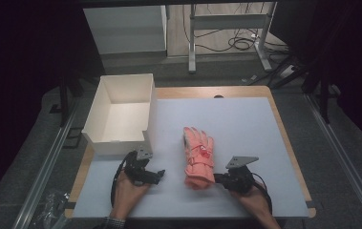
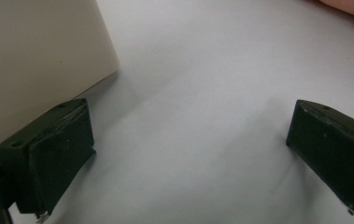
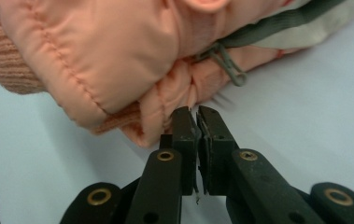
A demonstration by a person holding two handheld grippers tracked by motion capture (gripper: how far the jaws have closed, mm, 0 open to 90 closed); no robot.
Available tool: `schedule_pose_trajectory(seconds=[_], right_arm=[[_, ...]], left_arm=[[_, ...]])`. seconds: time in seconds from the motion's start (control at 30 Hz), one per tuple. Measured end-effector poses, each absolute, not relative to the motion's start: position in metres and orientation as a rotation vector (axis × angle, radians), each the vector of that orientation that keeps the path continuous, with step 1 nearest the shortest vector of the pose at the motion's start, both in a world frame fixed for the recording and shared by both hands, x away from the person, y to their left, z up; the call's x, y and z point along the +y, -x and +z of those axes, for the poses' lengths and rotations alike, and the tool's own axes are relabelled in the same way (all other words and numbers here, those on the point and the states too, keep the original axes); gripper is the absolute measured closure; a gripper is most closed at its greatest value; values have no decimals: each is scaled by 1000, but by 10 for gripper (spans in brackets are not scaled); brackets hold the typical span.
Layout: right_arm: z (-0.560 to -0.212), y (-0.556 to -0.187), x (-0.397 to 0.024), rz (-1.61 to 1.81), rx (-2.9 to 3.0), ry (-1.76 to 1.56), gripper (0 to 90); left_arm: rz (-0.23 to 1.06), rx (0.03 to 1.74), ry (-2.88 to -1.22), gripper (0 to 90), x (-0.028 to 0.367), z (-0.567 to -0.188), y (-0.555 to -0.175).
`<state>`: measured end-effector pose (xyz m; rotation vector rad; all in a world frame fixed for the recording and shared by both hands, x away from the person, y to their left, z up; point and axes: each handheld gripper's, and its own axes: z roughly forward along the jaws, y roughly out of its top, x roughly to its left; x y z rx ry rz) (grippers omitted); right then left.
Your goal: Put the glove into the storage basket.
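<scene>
A pink padded glove lies flat on the pale blue mat, fingers pointing away from me and knit cuff nearest. My right gripper sits at the cuff end. In the right gripper view its jaws are pressed together, their tips nipping a puffy fold of the glove just above the mat. My left gripper rests low on the mat to the left of the glove. Its jaws stand wide apart with bare mat between them.
An open white cardboard box stands at the table's left, just beyond my left gripper, and its wall is close beside that gripper's left jaw. Bare mat stretches right of and beyond the glove. The wooden table edge borders the mat.
</scene>
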<state>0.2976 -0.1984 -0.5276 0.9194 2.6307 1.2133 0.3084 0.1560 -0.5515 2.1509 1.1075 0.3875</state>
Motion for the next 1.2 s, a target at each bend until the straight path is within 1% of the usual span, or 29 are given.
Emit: schedule_pose_trajectory(seconds=[0.3, 0.87, 1.03, 1.07, 1.13, 1.17, 1.2], right_arm=[[-533, -296, -179, 1231, 2663, -870, 852], [-536, -298, -140, 1236, 2685, -812, 822], [-530, -298, -145, 1227, 2670, -794, 773], [-527, -298, -153, 1217, 2645, -798, 748], [-526, -299, -157, 1215, 2631, -811, 732], [-524, -302, -168, 1204, 2605, -831, 698], [-523, -303, -173, 1199, 2589, -844, 685]], left_arm=[[386, 1108, -2151, 8, 156, -551, -308], [388, 1108, -2152, 8, 156, -551, -308], [392, 1106, -2154, 9, 156, -551, -309], [388, 1108, -2152, 8, 156, -551, -309], [388, 1110, -2150, 8, 156, -551, -309], [386, 1110, -2149, 9, 156, -551, -309], [386, 1110, -2149, 8, 156, -551, -309]])
